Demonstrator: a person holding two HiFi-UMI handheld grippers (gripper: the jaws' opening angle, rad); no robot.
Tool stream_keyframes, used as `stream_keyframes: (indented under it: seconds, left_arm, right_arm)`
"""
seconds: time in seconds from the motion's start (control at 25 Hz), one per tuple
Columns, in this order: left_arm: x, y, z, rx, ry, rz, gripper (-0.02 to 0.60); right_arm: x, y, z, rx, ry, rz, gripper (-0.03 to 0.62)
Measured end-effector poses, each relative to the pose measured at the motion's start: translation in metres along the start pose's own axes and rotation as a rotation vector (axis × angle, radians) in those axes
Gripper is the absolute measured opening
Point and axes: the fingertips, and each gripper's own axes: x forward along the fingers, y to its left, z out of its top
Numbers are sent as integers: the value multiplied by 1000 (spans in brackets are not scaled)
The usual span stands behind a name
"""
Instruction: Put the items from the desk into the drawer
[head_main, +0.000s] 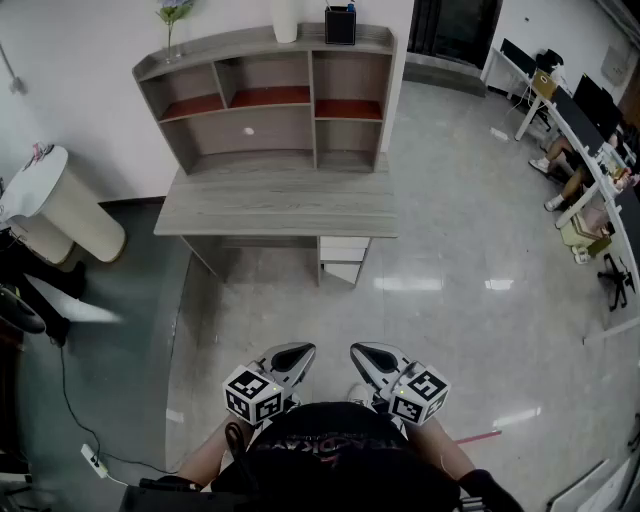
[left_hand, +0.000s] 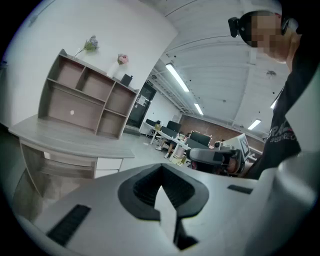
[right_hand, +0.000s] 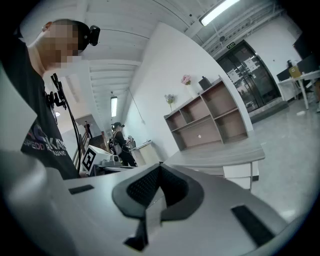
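Shelf unit at the back of the desk, drawers under the desk's right end.

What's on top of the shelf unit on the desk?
A flower vase at the left end, a white vessel in the middle, a black box toward the right. The vessel's top is out of frame; the box's contents are hidden.

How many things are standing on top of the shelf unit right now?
3: a small flower vase at the left end, a white vase near the middle, a black box toward the right. None looks hidden.
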Motion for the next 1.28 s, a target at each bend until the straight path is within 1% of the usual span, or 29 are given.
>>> stream_keyframes:
  seconds: [0.32, 0.68, 0.92, 1.28]
  left_arm:
    - [0, -1, 0, 1, -6, -2, 3]
    - [-5, 1, 1, -17, -21, -7, 3]
    - [-14, 0, 0, -15, -28, -22, 3]
    - [-31, 18, -1, -48, -50, 5, 3]
  right_arm:
    - [-4, 0, 4, 19, -32, 15, 12]
    - [-2, 3, 4, 23, -29, 27, 11]
    - [4, 10, 5, 22, -28, 41, 12]
    - [20, 13, 9, 27, -37, 26, 11]
